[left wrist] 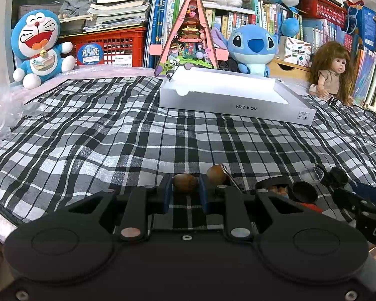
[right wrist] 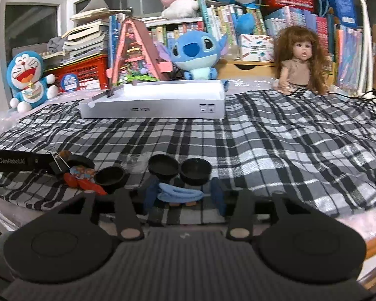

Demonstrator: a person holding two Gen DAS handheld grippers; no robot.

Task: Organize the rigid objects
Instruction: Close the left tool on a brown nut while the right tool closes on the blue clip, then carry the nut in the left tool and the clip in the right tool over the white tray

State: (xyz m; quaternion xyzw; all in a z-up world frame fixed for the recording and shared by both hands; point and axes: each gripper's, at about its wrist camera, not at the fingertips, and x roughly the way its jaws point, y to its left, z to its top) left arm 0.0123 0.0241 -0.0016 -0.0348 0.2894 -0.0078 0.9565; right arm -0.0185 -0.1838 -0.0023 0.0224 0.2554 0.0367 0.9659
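In the left wrist view my left gripper (left wrist: 185,193) is shut on a brown walnut-like nut (left wrist: 185,182) low on the plaid cloth (left wrist: 137,135). A second brown nut (left wrist: 216,174) lies just right of it, against a metal clip handle. In the right wrist view my right gripper (right wrist: 184,199) stands open around a light blue hair clip (right wrist: 180,192); its right pad is clear of the clip. Black round caps (right wrist: 163,165) (right wrist: 195,171) (right wrist: 110,176) lie just beyond. An open white box (left wrist: 235,100) (right wrist: 153,106) sits further back.
A small clear cup (right wrist: 136,163), a binder clip (right wrist: 59,161) and an orange-red item (right wrist: 84,184) cluster left of the caps. Plush toys (left wrist: 37,47), a doll (right wrist: 300,62), a pink model house (left wrist: 188,35) and books line the back. Crumpled plastic (left wrist: 0,115) lies at the left edge.
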